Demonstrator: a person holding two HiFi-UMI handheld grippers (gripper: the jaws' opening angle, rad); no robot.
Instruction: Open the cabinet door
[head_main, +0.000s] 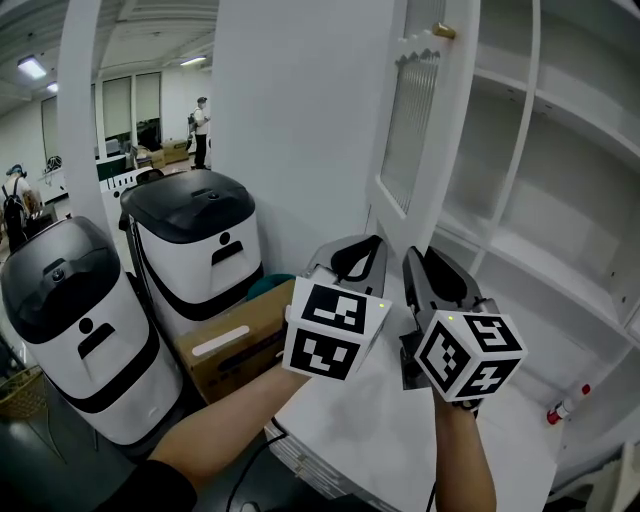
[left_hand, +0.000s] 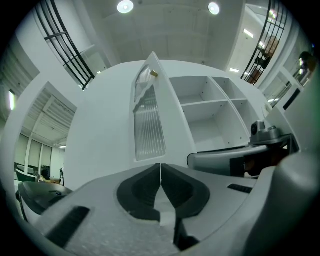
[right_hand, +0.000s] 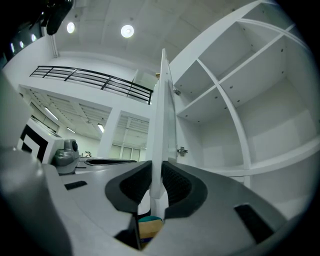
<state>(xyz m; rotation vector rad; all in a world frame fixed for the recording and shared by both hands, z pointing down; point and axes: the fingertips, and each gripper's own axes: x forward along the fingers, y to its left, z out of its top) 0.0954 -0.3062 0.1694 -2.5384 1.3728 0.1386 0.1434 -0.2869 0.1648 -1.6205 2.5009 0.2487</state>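
Note:
The white cabinet door (head_main: 420, 130), with a ribbed glass panel and a small brass knob (head_main: 443, 32), stands swung out from the open cabinet (head_main: 560, 190). In the right gripper view I see the door edge-on, and its lower edge (right_hand: 161, 115) runs down between the dark pads. My right gripper (right_hand: 156, 175) is shut on that edge. The same gripper (head_main: 428, 268) shows in the head view at the foot of the door. Just to its left, my left gripper (head_main: 352, 262) is shut with nothing in it. Its pads meet in the left gripper view (left_hand: 160, 171), below the glass panel (left_hand: 149, 122).
Bare white shelves (right_hand: 235, 95) fill the cabinet. A red-capped marker (head_main: 566, 406) lies on the lower board. Left of the door stand two white bins with black lids (head_main: 196, 245) (head_main: 75, 325) and a cardboard box (head_main: 240, 345). People stand far back (head_main: 201, 130).

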